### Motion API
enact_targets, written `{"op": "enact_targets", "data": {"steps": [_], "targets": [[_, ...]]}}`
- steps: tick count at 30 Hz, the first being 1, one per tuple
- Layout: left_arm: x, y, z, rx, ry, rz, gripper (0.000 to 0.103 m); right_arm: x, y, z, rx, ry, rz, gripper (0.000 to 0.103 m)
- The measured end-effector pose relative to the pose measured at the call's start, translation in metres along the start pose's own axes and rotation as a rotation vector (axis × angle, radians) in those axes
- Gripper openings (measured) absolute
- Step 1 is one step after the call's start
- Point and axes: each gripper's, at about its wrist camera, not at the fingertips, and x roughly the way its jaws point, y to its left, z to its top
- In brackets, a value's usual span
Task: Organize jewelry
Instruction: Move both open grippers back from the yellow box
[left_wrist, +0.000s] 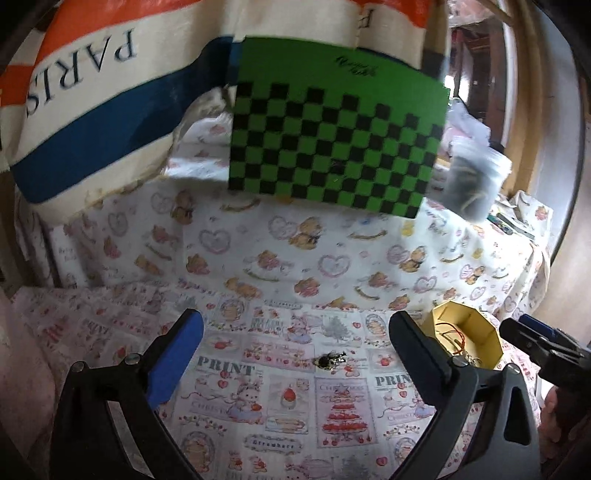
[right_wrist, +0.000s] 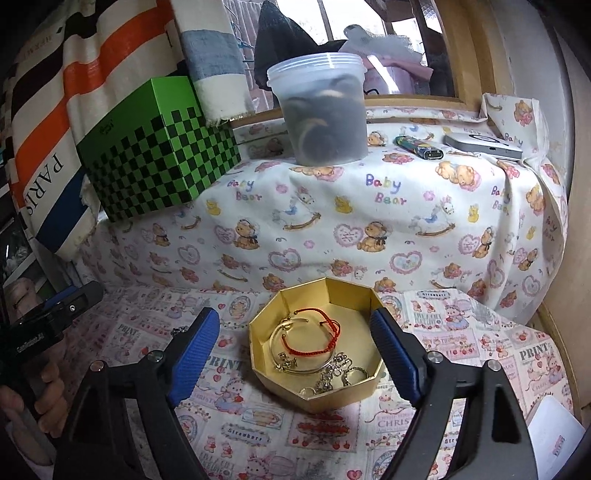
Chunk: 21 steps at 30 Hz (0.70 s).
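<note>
The dark jewelry piece (left_wrist: 330, 360) lies on the printed cloth (left_wrist: 280, 406), long axis running left-right, dead ahead between the empty, wide-apart left gripper (left_wrist: 295, 347), while the right gripper (right_wrist: 295, 354), also apart, straddles the gold box (right_wrist: 317, 397).

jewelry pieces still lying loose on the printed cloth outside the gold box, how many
1: a small dark-and-silver piece on the printed cloth, left of the gold box, ahead of the open left gripper. More may be hidden behind the fingers.
</note>
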Motion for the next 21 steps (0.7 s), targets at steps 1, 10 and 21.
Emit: {"op": "enact_targets", "data": {"steps": [1, 10, 21], "targets": [[0.002, 0.002, 0.0, -0.005, 0.008, 0.006, 0.1, 0.0, 0.001, 0.0, -0.002, 0.001, -0.001, 0.086], [0.008, 0.013, 0.0, -0.018, 0.016, 0.048, 0.1, 0.003, 0.005, -0.002, -0.02, 0.004, 0.0, 0.087], [0.0, 0.036, 0.01, -0.092, 0.003, 0.034, 0.1, -0.006, 0.017, -0.002, -0.014, 0.021, 0.055, 0.087]]}}
